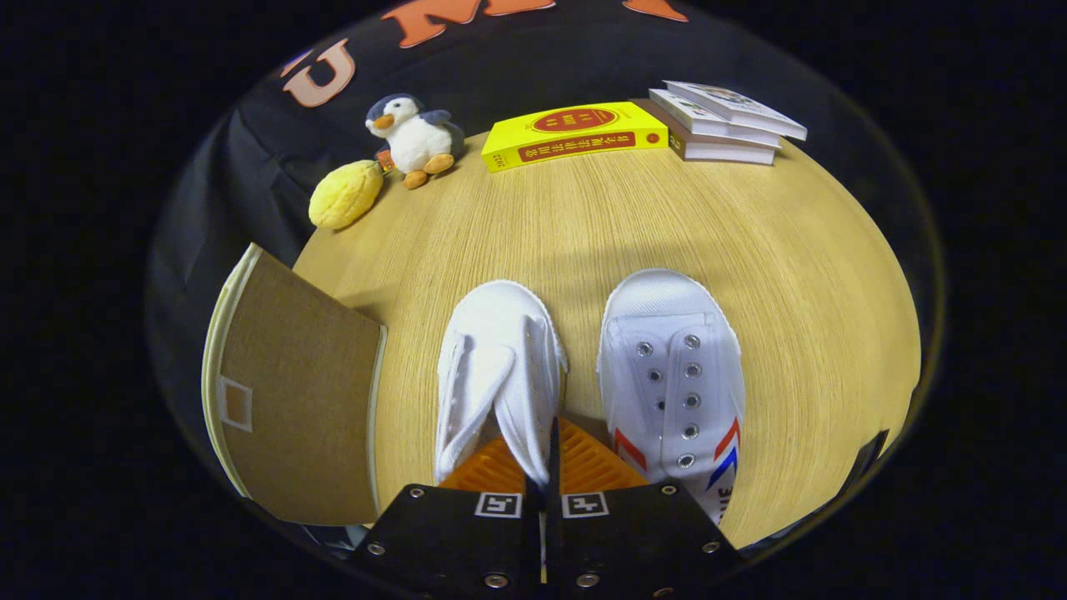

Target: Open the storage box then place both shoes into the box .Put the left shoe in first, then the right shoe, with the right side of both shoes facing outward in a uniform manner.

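my gripper [543, 462] pinched tight on the left shoe [496, 375] wall, right shoe [673, 379] just beside it, storage box [292, 392] flap open to my left

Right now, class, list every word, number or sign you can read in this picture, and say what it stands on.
"2023": spine end of the thick yellow book, probably.
Red characters on that book: too small.
White canvas shoe with red and blue stripes: letters cut off.
Stack of white books: blurred.
Gripper, jaws shut on the plain white canvas shoe: square markers, no words.
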### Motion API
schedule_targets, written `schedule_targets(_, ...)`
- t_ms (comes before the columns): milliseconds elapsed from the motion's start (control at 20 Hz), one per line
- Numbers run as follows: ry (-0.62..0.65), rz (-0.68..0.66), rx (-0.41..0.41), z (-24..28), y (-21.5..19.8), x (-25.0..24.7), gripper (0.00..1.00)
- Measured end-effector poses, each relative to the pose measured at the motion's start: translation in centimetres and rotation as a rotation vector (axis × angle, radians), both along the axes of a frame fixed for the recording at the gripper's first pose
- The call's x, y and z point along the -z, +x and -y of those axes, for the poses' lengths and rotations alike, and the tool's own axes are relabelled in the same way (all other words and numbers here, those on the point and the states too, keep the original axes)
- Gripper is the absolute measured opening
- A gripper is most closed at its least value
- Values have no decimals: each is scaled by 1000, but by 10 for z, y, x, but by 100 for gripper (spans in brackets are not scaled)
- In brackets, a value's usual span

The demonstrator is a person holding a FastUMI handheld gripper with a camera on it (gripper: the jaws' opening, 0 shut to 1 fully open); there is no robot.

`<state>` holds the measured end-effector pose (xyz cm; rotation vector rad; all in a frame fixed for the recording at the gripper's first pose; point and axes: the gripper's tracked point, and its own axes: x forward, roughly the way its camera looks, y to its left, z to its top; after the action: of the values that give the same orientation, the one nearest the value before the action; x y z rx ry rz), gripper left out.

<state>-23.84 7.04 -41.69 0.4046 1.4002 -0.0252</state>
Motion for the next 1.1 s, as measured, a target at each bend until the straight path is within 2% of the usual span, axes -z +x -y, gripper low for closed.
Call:
schedule_targets(300,90,43,111,-13,26,-54,3)
schedule_targets(450,114,85,131,-20,47,-95,3)
schedule_targets(600,192,112,153,-42,69,-137,3)
schedule_targets(850,277,149,107,-91,87,-185,3)
schedule_targets(1100,332,85,49,-160,79,-182,3)
